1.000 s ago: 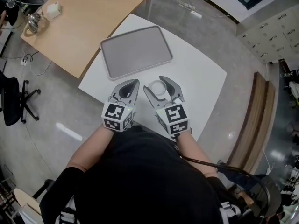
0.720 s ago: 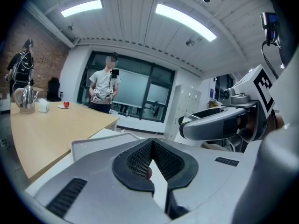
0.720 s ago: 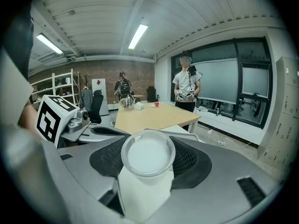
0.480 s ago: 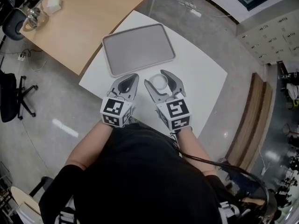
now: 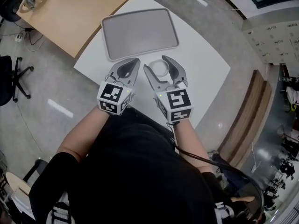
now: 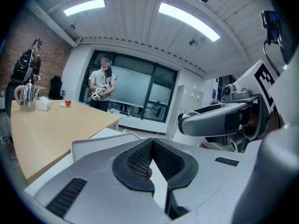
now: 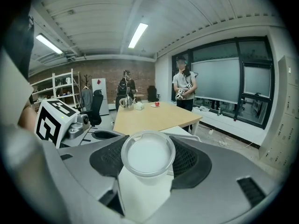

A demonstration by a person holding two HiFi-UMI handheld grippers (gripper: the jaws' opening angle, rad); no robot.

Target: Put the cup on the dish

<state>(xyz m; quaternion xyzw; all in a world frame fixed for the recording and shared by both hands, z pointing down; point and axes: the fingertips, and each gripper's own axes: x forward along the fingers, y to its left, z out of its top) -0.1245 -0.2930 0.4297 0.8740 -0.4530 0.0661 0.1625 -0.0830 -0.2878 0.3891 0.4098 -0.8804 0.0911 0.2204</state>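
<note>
Grippers: 2, side by side over the white table's [image 5: 205,69] near edge.
Left gripper [image 5: 134,61]: 1; clenched, pad tips meeting, nothing between them; points at the dish's near rim.
Right gripper [image 5: 156,64]: 1; grasping the cup, one pad against each side.
Cup [image 5: 160,69]: 1; translucent white, round rim, upright with its mouth up, empty. It is over the white table just short of the dish, not on it. I cannot tell if its base touches the table.
Dish [image 5: 140,31]: 1; grey rectangular tray with rounded corners, flat on the white table, bare.
Tables: 2; the white one, and a wooden table [image 5: 79,8] butting against its far left side.
Kettle [image 6: 27,96]: 1; on the wooden table's far end.
Chair [image 5: 14,78]: 1; black, on the floor at left.
Person [image 7: 183,85]: 1; standing by the far windows, holding something at chest height.
</note>
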